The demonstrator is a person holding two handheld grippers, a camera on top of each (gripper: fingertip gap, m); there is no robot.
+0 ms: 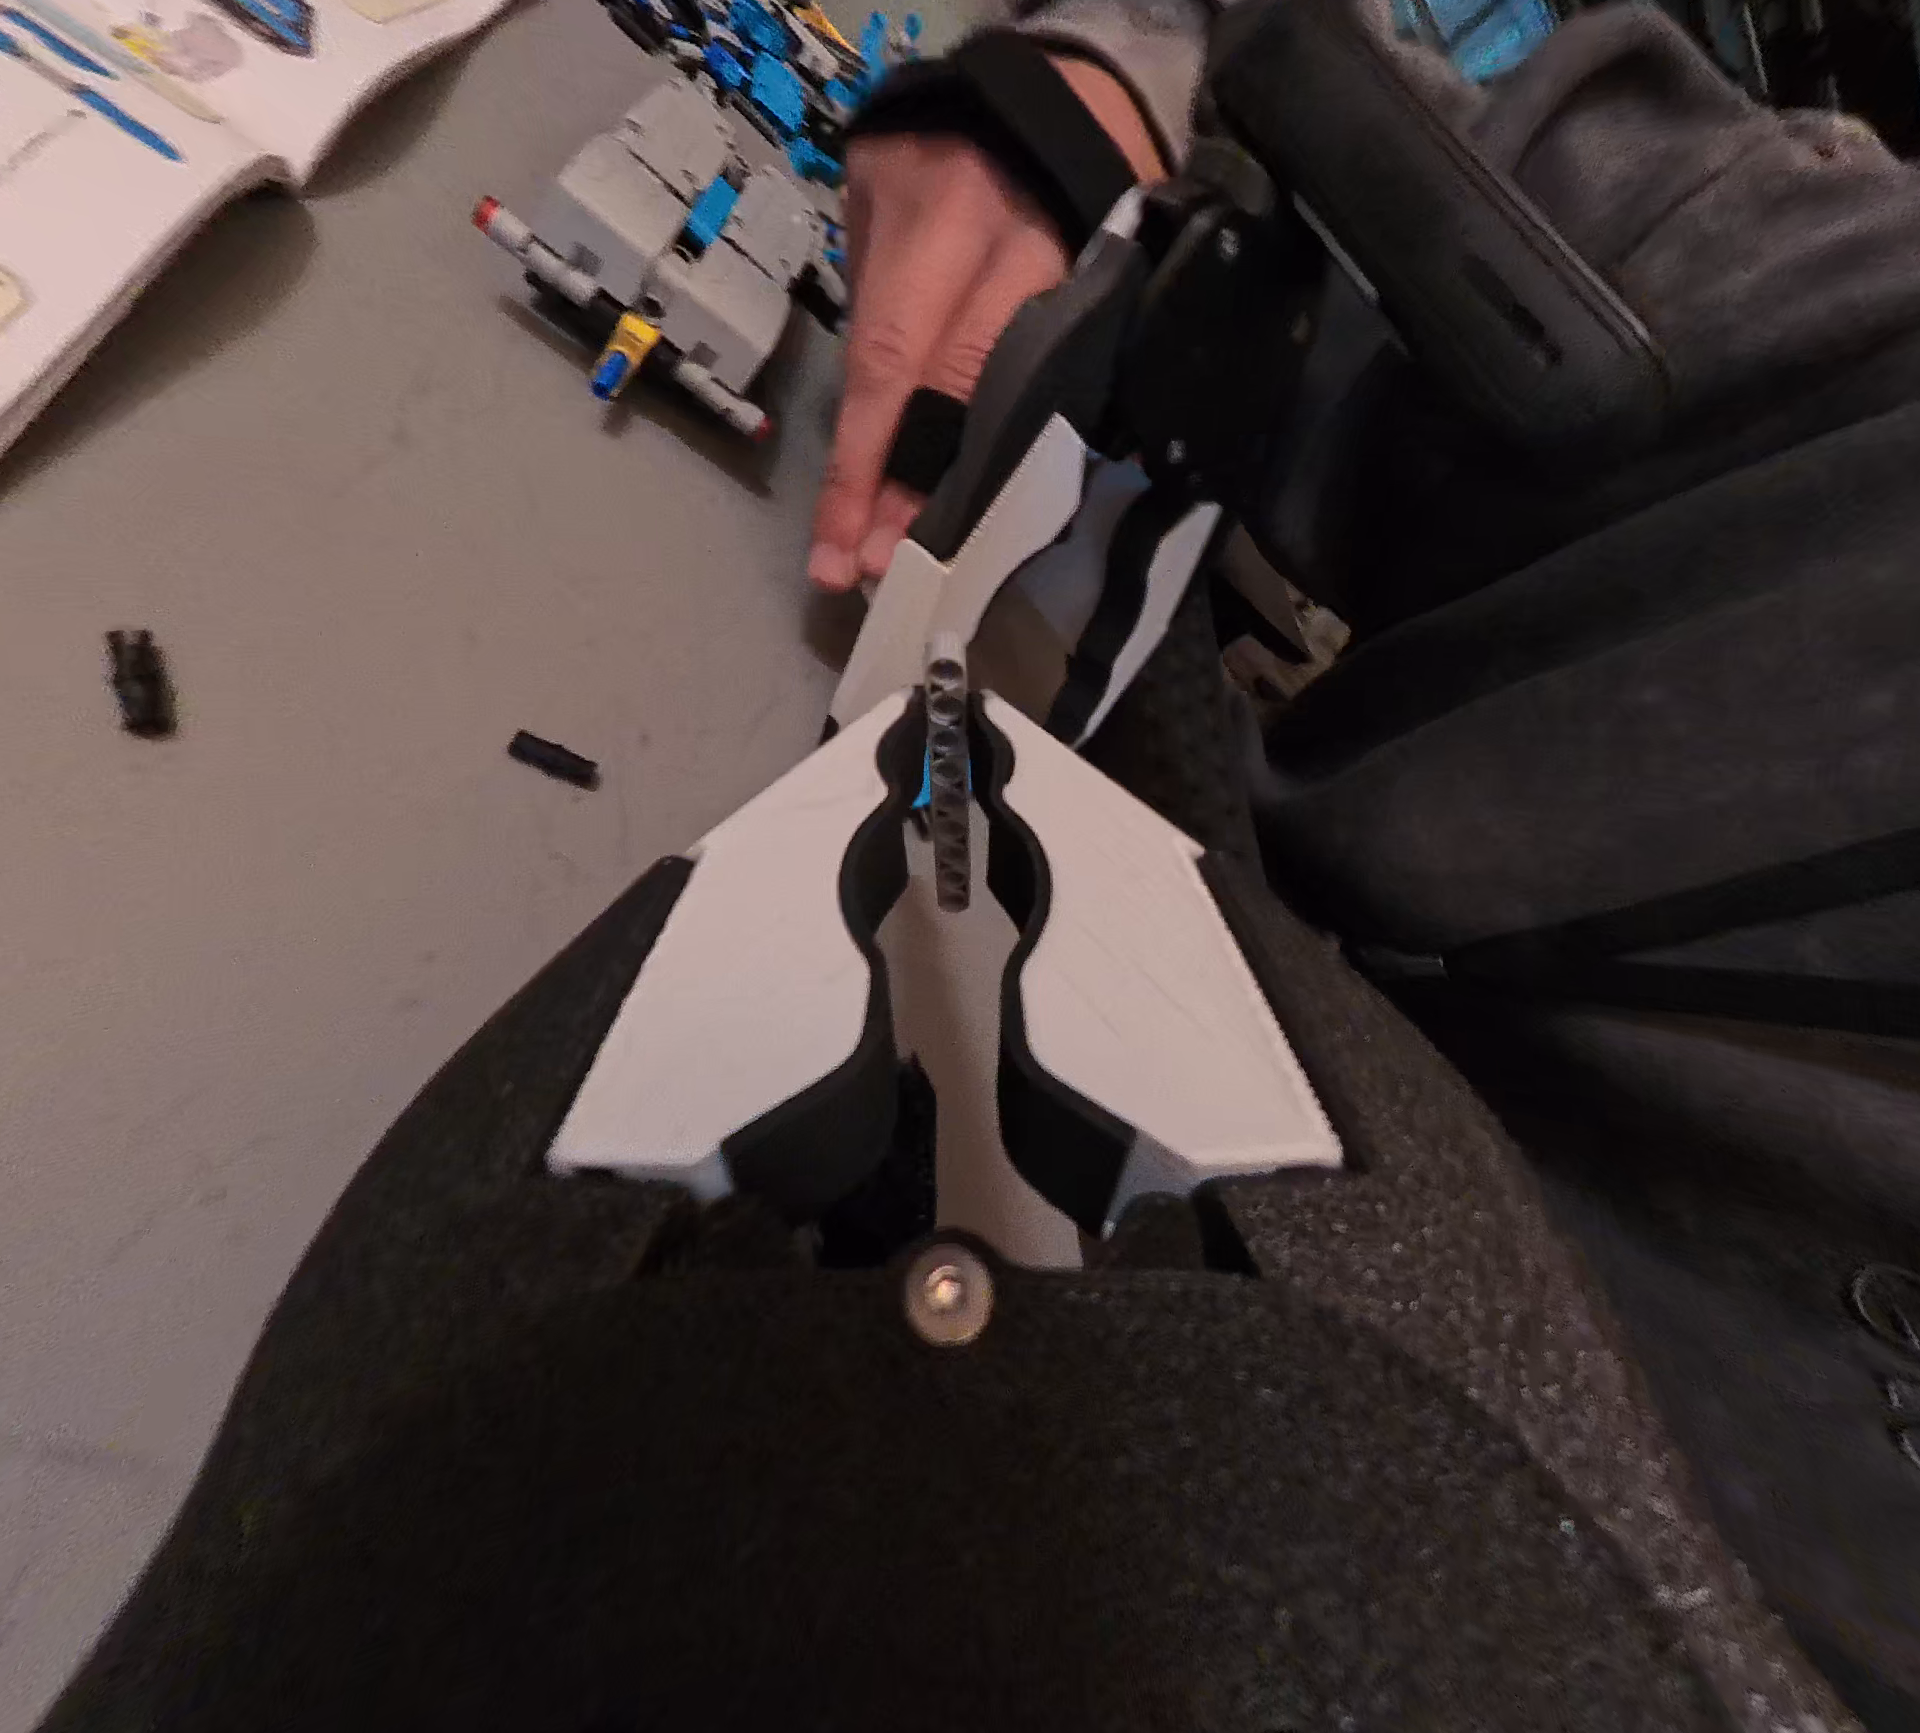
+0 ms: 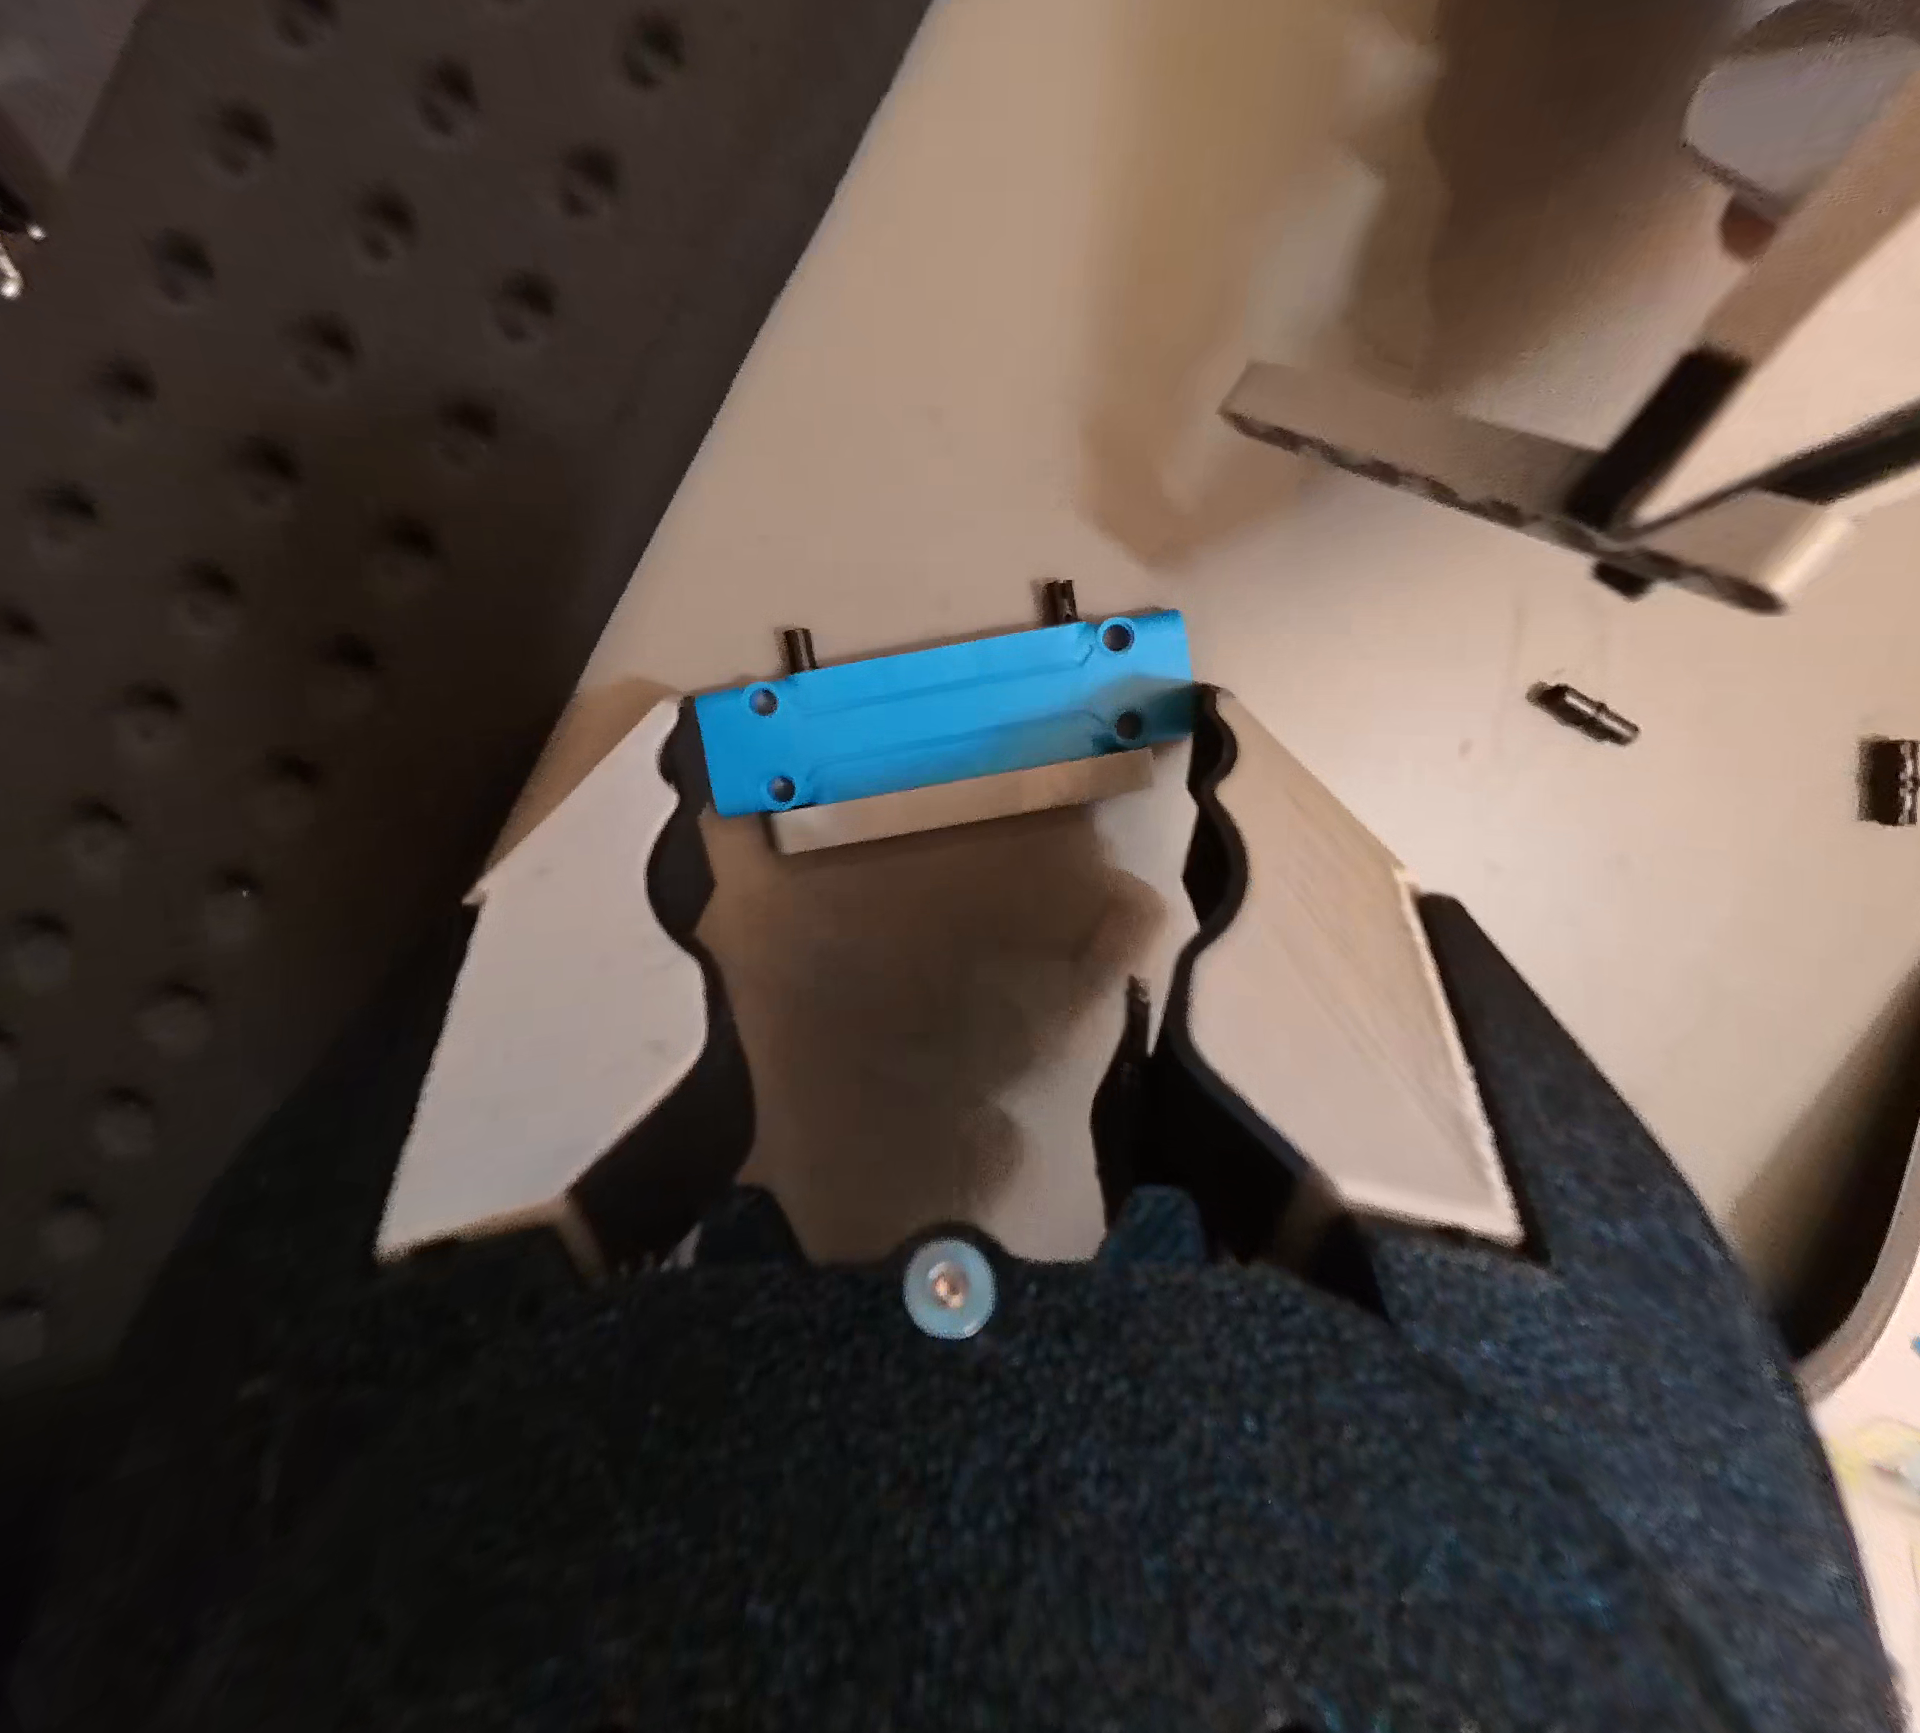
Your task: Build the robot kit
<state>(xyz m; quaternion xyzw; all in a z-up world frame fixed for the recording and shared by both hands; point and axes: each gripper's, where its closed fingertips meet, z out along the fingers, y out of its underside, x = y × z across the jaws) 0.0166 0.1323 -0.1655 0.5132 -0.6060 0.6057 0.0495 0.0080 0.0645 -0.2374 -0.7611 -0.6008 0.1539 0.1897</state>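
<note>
Left claw (image 1: 948, 727) pinches a grey holed beam (image 1: 951, 784) lengthwise, perhaps blue-backed; right claw (image 2: 940, 727) grips a blue panel (image 2: 940, 715) crosswise.

The left tool (image 1: 948, 727) pinches a grey beam (image 1: 951, 779) with a row of holes, edge-on and upright, a bit of blue beside it. The right tool (image 2: 940, 727) clamps a blue panel (image 2: 940, 712) by its ends — flat, crosswise, two black pins (image 2: 1058, 600) jutting from its far edge — above the pale counter (image 2: 1351, 852).
</note>
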